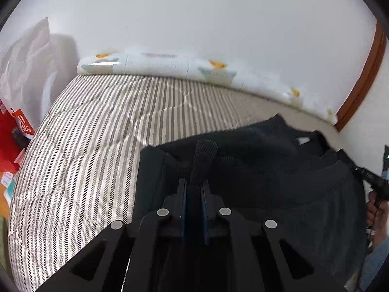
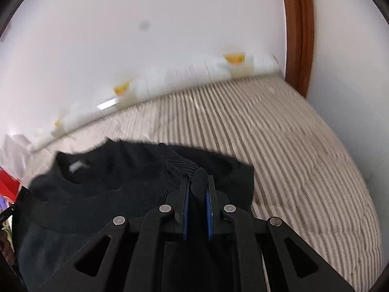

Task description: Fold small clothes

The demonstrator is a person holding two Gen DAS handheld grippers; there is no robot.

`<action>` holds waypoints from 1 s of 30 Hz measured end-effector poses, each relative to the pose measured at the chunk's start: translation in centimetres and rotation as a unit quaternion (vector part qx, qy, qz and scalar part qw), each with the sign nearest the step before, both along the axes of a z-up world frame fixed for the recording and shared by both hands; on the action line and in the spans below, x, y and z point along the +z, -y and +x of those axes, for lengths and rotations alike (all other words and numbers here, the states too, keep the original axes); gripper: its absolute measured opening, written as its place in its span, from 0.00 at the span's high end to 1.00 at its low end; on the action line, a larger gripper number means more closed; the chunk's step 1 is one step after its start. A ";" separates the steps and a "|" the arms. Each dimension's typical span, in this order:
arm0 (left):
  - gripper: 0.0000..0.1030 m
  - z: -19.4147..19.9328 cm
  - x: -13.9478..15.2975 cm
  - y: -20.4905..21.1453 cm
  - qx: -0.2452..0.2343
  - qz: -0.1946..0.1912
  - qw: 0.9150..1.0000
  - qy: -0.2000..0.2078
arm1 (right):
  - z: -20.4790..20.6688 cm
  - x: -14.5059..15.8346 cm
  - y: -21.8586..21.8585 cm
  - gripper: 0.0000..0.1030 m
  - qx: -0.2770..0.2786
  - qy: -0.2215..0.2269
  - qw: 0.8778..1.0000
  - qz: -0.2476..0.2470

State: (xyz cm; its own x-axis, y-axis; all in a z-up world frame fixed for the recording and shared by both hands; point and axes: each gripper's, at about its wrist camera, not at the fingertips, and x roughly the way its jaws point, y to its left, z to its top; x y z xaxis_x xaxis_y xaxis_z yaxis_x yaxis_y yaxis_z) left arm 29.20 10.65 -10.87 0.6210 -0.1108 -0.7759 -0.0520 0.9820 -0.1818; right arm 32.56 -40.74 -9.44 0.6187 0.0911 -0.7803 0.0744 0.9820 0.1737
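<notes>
Left wrist view. The left gripper (image 1: pixel 194 185), a black two-finger tong with blue pads, is clamped on a ribbed knit cuff (image 1: pixel 203 160) of the black sweater (image 1: pixel 279 194); the cuff stands out of the closed jaws toward 12 o'clock. The sweater, a dark soft knit with a round ribbed neckline and a pale neck label (image 1: pixel 303 140) whose writing is too small to read, lies on the striped bed cover (image 1: pixel 97 141) and fills the frame from the centre to 4 o'clock. The cover is a quilted fabric of narrow beige and dark herringbone stripes. At 12 o'clock a long white padded roll (image 1: pixel 170 65) with orange and teal printed motifs lies against the white wall (image 1: pixel 194 12). At 9 o'clock stands a red package (image 1: pixel 14 131) with white lettering, illegible. At 3 o'clock a person's hand (image 1: pixel 375 209) holds the other tool, and a brown wooden door frame (image 1: pixel 364 73) curves at 2 o'clock.

Right wrist view. The right gripper (image 2: pixel 197 189) is likewise closed on a dark ribbed fold of the sweater (image 2: pixel 109 189), which spreads from the centre toward 8 o'clock, its label (image 2: pixel 76 166) at 9 o'clock. The striped cover (image 2: pixel 304 158) extends toward 3 o'clock; this view is motion-blurred.
</notes>
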 end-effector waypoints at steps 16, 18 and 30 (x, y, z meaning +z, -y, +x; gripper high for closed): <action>0.81 -1.1 0.2 1.6 0.001 0.047 0.998 -0.029 | -5.1 0.6 0.4 0.71 0.017 -0.029 0.996 -0.087; 0.80 -2.1 0.1 1.8 -0.001 0.047 0.998 -0.034 | -6.1 0.2 0.8 0.71 0.017 -0.037 0.995 -0.092; 0.63 -8.5 0.3 0.9 0.006 0.067 0.997 -0.045 | -13.6 0.1 1.7 0.66 -0.008 -0.036 0.993 -0.112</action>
